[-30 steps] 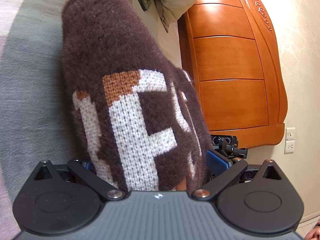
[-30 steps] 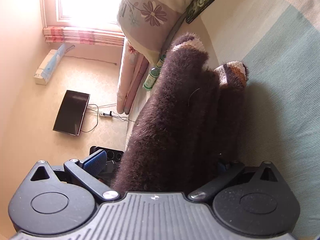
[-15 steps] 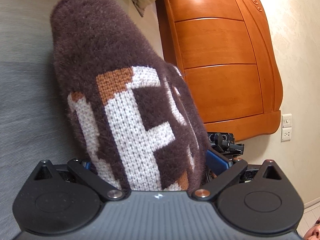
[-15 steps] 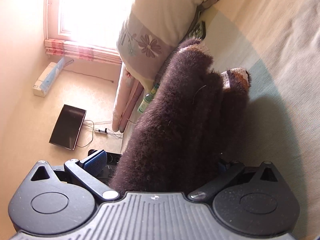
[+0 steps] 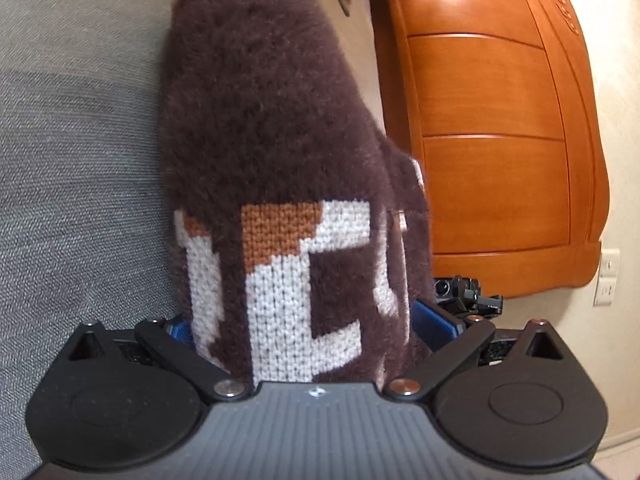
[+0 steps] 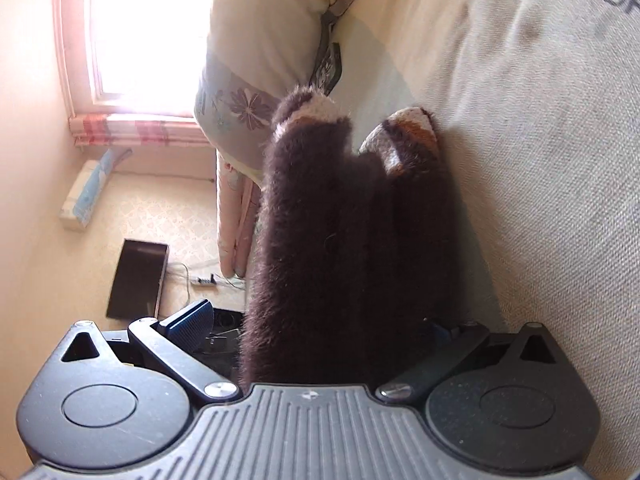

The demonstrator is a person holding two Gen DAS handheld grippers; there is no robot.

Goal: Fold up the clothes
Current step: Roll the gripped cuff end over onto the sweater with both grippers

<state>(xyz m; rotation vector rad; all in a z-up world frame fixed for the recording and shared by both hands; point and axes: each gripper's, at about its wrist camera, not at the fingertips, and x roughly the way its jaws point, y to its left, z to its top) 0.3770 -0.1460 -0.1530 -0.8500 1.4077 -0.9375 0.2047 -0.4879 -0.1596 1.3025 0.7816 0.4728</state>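
While both tools, left tool (image 5: pixel 298 320) and right tool (image 6: pixel 320 320), clamp the sweater (image 5: pixel 280 160), bed (image 6: pixel 540 200) lies open; headboard (image 5: pixel 500 140) and pillow (image 6: pixel 272 40) crowd nearby.

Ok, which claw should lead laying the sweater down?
Probably left: left claw grips the sweater between both pads over the bed; right claw sits at the bed's edge, one pad off the fabric.

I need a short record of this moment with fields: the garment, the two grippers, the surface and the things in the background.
garment: fuzzy brown sweater with white and orange knit pattern, bunched and hanging
left gripper: shut on sweater
right gripper: shut on sweater
surface: grey-beige bed beneath the sweater
background, left view: wooden headboard, wall sockets
background, right view: floral pillow, bright window, dark flat panel on the floor
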